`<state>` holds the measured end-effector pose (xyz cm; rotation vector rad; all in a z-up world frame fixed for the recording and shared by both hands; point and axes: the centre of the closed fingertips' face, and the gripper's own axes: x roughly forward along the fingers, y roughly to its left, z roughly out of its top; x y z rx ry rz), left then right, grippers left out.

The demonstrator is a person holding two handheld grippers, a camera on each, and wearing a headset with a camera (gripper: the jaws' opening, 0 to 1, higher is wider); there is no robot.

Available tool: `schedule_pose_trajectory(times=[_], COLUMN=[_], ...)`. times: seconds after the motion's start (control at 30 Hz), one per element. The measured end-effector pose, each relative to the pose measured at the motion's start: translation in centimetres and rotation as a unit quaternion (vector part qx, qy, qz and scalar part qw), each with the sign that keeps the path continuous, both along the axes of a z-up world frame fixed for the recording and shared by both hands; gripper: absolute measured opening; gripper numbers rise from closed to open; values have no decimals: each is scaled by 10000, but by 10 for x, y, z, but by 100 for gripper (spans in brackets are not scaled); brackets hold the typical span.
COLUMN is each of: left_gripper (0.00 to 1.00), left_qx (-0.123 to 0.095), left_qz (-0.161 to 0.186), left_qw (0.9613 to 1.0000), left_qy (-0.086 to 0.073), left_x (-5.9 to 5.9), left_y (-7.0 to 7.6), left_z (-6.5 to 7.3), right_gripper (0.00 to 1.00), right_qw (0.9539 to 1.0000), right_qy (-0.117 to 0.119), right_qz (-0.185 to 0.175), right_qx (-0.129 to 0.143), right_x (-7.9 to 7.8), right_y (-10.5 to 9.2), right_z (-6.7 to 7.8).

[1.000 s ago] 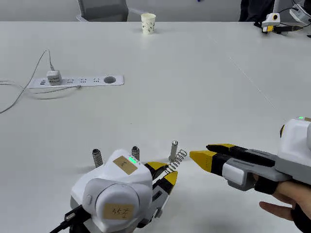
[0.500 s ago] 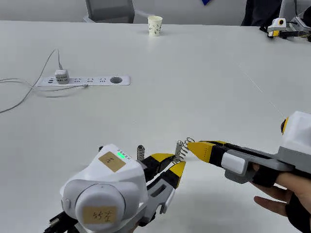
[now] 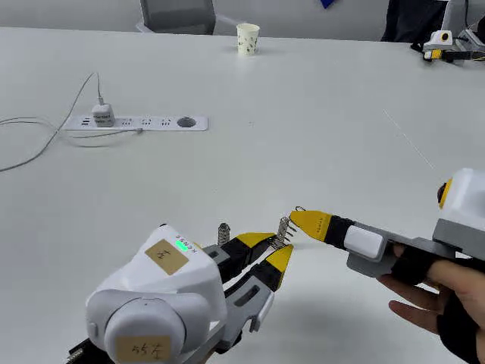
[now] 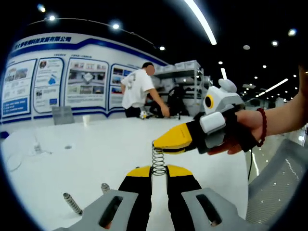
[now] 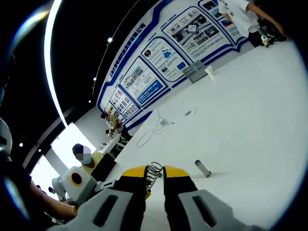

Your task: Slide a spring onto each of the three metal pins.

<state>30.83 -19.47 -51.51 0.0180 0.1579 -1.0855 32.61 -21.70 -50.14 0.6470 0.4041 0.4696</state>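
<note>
A small metal spring (image 3: 285, 230) hangs above the white table (image 3: 318, 129), caught between both grippers. My left gripper (image 3: 270, 253) comes in from the lower left and is shut on the spring's lower end (image 4: 158, 163). My right gripper (image 3: 305, 221) reaches in from the right and is shut on the upper end (image 5: 154, 170). A bare metal pin (image 5: 203, 168) stands just beyond the right jaws. One pin wearing a spring (image 3: 223, 233) stands beside the left gripper. In the left gripper view, two spring-covered pins (image 4: 72, 203) (image 4: 105, 187) stand at the lower left.
A white power strip (image 3: 136, 122) with a plugged charger and cable lies at the left. A paper cup (image 3: 248, 38) and a chair (image 3: 178, 15) sit at the far edge. Another gripper (image 3: 443, 42) rests at the far right. A person (image 4: 137, 91) stands in the background.
My right gripper has moved left and shut on the spring's upper end. The left gripper has kept its hold on the spring. The head camera has shifted.
</note>
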Motion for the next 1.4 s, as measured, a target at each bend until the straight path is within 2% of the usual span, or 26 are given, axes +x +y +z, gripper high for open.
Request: schedule_pose_trajectory(times=[0.33, 0.43, 0.47, 0.67, 0.9, 0.97, 1.03, 1.1, 1.17, 1.27, 1.3, 1.4], left_gripper=[11, 11, 11, 11, 16, 16, 21, 25, 28, 31, 32, 35], left_qx=[-20, -14, 58, 107, 196, 225, 342, 420, 558, 696, 733, 792], left_qz=[-5, -8, -14, -28, -47, -59, -32, 1, 53, 107, 119, 185], left_qw=[9999, 10000, 10000, 9999, 9998, 9997, 9992, 9988, 9977, 9969, 9965, 9958], left_qy=[-101, -63, -46, -3, 71, 64, 200, 255, 375, 351, 372, 420], left_x=[-2, -1, -1, -1, -1, -1, -1, 0, 0, 3, 3, 5], left_y=[3, 3, 4, 4, 3, 3, 4, 6, 10, 16, 19, 24], left_z=[4, 4, 2, 0, -2, -3, -8, -11, -16, -21, -22, -24], right_gripper=[12, 12, 12, 11, 11, 11, 11, 11, 11, 11, 11, 11], right_qw=[9985, 9980, 9977, 9983, 9995, 9997, 9992, 9986, 9973, 9951, 9925, 9898], right_qy=[134, 132, 115, 28, -123, -189, -294, -329, -402, -488, -600, -660], right_qz=[17, 17, 34, 84, 148, 154, 123, 143, 114, 109, 113, 98], right_qx=[532, 619, 663, 570, 269, 48, -241, -378, -599, -854, -1062, -1259], right_x=[-1, -1, -1, -1, -1, -1, 0, 1, 3, 6, 8, 10], right_y=[6, 7, 8, 11, 12, 11, 9, 9, 7, 5, 3, 2], right_z=[3, 4, 5, 7, 8, 7, 6, 6, 5, 5, 5, 5])
